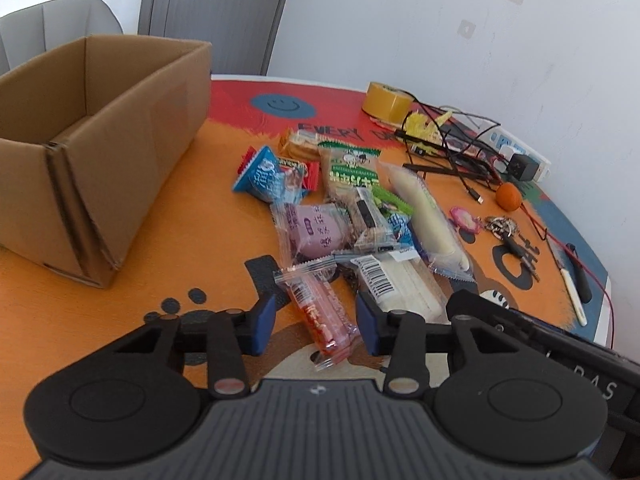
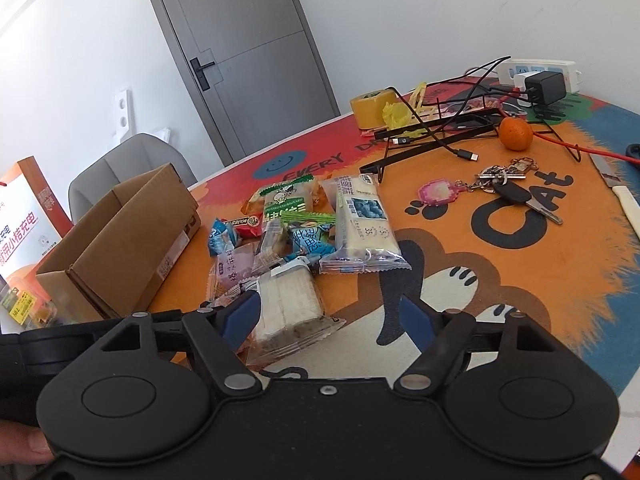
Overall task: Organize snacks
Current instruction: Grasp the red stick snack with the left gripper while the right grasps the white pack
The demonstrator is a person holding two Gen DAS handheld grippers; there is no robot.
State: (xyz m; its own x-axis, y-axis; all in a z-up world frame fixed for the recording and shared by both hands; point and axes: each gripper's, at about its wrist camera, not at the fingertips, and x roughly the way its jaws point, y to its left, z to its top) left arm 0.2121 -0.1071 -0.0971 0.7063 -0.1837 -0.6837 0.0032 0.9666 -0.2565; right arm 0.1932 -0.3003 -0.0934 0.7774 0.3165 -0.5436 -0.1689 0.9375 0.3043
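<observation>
Left wrist view: my left tongs half-open astride red sausage packet on surface, pads not touching. Light, slippery film (crinkly); I'd pinch mid-body. Right tongs wide around white wafer pack, brittle inside.

Worktop: round, covered with an orange, red and blue cartoon print reading "CAT".
Left part: an open cardboard box.
Middle: a loose heap of snack packets, some overlapping.
Far edge: yellow tape roll, black cables, power strip with a charger.
Right part: mandarin, key bunch with a pink tag, knife.
</observation>
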